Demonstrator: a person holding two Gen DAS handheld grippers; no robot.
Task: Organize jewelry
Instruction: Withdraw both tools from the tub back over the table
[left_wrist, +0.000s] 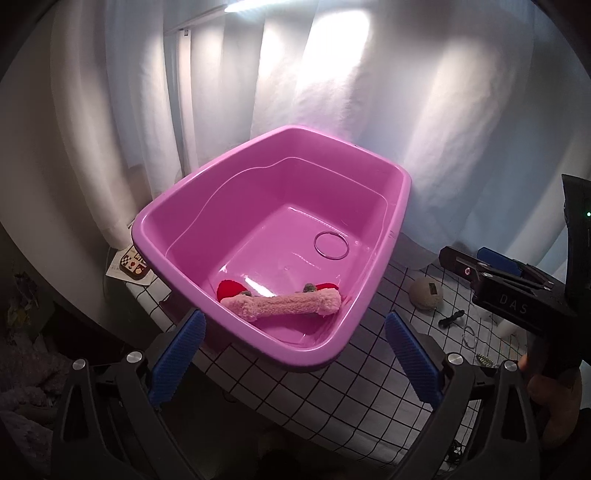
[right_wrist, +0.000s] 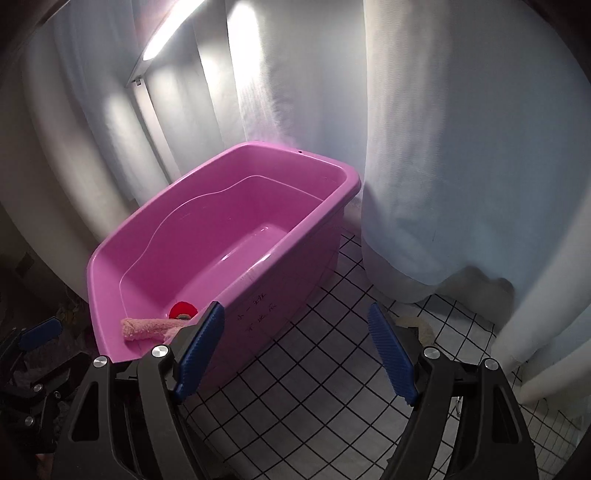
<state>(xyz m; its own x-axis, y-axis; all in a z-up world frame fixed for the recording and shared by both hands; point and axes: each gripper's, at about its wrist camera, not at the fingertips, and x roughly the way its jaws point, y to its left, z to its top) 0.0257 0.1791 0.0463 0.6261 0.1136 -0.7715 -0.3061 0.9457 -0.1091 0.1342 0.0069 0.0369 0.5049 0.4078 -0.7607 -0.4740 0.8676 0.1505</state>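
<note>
Pink plastic tub (left_wrist: 177, 221) holds one clear bangle (left_wrist: 331, 245). Thin silver ring (left_wrist: 470, 336) lies at 3 o'clock from the open, empty left gripper (left_wrist: 295, 354); the open, empty right gripper (right_wrist: 297, 349) is nearer.

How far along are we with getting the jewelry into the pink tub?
Done: the pink tub already holds a clear bangle and a pink plush hair clip. In hand: nothing; the left gripper and right gripper are both open and empty. Left: on the checked cloth lie a thin ring, a black piece, a round beige item and a small comb-like piece.
</note>
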